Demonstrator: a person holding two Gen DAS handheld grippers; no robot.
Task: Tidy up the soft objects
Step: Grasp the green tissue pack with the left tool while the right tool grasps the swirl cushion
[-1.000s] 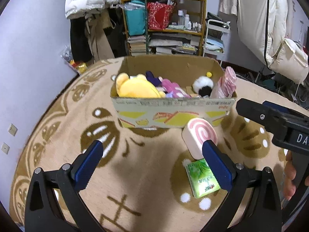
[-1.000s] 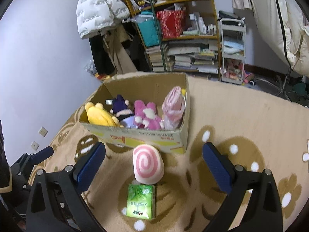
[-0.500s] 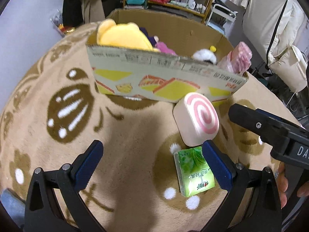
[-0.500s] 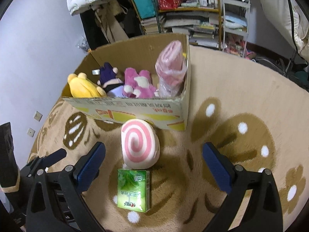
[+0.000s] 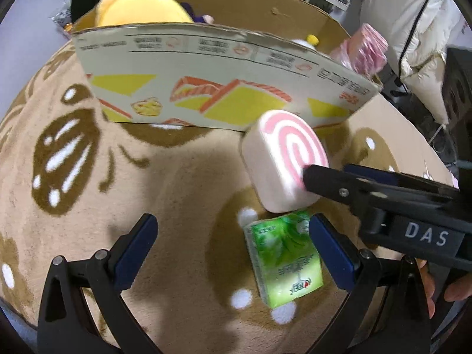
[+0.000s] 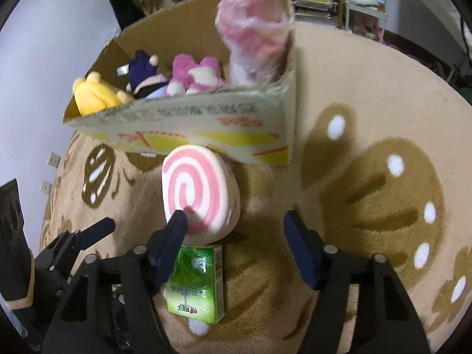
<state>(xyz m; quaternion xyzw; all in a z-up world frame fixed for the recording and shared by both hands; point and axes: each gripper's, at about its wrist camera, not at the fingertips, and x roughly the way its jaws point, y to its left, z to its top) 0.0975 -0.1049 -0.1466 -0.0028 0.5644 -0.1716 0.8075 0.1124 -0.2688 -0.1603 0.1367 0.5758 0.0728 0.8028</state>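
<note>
Several soft toys already sat in the cardboard box (image 6: pixel 206 124) on the rug (image 6: pixel 368 103): a yellow plush (image 6: pixel 94 96), a purple one (image 6: pixel 144 70), a pink one (image 6: pixel 194 73) and a wrapped pink roll (image 6: pixel 253 29). The swirl cushion (image 6: pixel 200 194) and the green tissue pack (image 6: pixel 196 284) were left on the rug just in front of it. The right tool (image 6: pixel 236 230) was closing around the cushion, one finger at its face, not yet pinching, while the left tool (image 5: pixel 233 250) hung spread and empty beside the tissue pack.
</note>
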